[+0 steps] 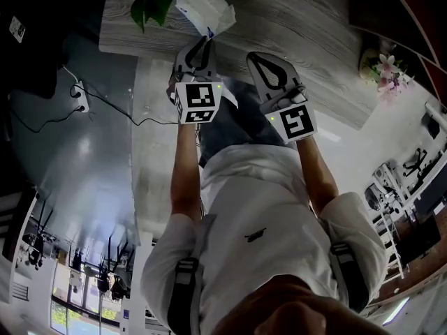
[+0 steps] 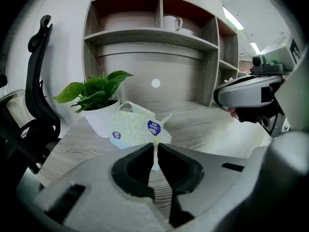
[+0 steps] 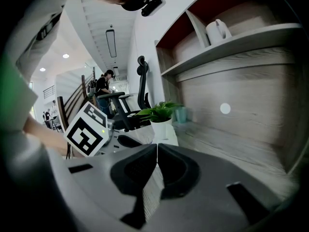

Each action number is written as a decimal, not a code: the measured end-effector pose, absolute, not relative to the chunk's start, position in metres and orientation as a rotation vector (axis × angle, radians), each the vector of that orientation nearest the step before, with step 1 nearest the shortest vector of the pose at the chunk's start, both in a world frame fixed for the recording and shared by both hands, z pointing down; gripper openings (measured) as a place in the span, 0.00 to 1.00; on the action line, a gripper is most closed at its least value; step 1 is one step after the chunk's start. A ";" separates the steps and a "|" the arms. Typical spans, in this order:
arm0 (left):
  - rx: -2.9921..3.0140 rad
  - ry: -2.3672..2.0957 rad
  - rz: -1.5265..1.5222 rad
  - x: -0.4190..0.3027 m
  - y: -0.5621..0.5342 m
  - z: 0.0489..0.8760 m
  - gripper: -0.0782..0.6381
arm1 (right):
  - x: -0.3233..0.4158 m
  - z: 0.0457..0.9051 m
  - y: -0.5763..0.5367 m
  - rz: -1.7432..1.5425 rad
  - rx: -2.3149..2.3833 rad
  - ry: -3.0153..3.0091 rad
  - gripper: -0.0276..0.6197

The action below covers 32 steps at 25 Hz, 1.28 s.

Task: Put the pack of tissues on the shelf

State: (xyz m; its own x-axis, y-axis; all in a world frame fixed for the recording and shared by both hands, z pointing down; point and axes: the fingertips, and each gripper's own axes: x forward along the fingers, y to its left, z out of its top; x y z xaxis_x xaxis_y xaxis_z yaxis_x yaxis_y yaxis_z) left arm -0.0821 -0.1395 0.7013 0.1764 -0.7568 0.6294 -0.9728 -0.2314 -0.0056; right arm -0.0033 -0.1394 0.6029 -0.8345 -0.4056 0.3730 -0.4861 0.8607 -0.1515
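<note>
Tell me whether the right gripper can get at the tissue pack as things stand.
Probably yes. Only bare desk lies between the right gripper and the tissue pack, but its jaws are shut, and the left gripper pinches the pack's near flap.

We count two tongs, the left tongs and the right tongs. Each carries one marker cube, so two cubes in all. On the worktop we count one pack of tissues and one potted plant. We see one shelf unit, with one white mug in it. Beside the worktop we count one office chair, and farther off one bunch of flowers.
</note>
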 end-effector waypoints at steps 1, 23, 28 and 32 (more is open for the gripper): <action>2.061 -1.633 0.734 -0.082 -0.140 0.700 0.17 | -0.004 0.602 -0.140 0.338 0.665 -2.708 0.08; 2.144 -1.653 0.664 -0.070 -0.138 0.615 0.16 | -0.018 0.536 -0.151 0.275 0.647 -2.784 0.09; 2.178 -1.679 0.645 -0.067 -0.142 0.584 0.16 | -0.019 0.513 -0.154 0.213 0.635 -2.811 0.08; 2.188 -1.717 0.631 -0.070 -0.148 0.562 0.16 | -0.021 0.497 -0.156 0.169 0.610 -2.825 0.08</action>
State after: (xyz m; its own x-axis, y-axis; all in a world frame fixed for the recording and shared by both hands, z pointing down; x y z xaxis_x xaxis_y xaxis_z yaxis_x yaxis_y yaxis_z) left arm -0.0698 -0.1482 0.5615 0.1943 -0.8413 0.5044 -0.9677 -0.2487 -0.0421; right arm -0.0205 -0.1562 0.4970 -0.8822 -0.3908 0.2627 -0.4193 0.9058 -0.0607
